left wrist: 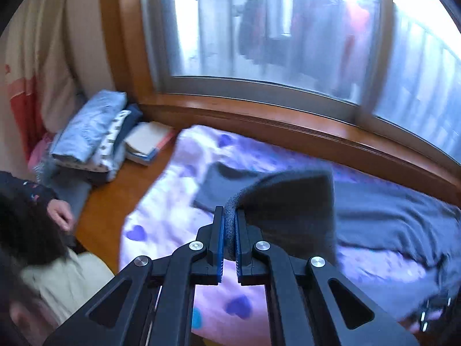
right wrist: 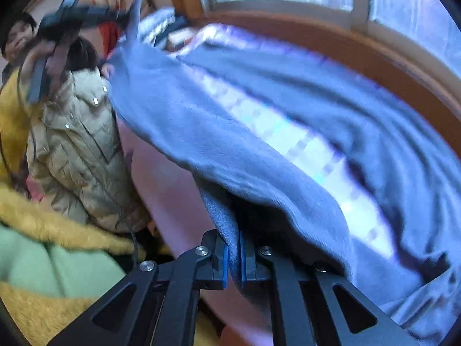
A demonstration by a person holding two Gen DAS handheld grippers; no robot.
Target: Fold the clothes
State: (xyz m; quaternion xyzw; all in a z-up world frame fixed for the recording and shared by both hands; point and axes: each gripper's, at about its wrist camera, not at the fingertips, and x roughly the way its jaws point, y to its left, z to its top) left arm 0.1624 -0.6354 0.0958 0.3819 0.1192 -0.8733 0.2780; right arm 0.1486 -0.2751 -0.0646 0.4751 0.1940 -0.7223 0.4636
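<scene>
Left wrist view: left gripper (left wrist: pixel 229 225) clamped tight on a fold of the thick grey fleece garment (left wrist: pixel 291 201), cloth bulging up just past the blue pads (left wrist: pixel 220 239) and draping off to the right. Rest of the garment spread beyond on the lilac heart-print bedsheet (left wrist: pixel 161 201). Far left, a stack of folded blue clothes (left wrist: pixel 92 135) by the wooden window sill (left wrist: pixel 259 118).

Right wrist view: right gripper (right wrist: pixel 234 248) pinched shut on another edge of the same grey fleece garment (right wrist: pixel 201 132), fabric rising straight from the jaws and stretching away up-left. There, blurred, the other gripper (right wrist: pixel 86 14) gripping its far end. Left of the jaws, a beige puffer jacket (right wrist: pixel 80 155).
</scene>
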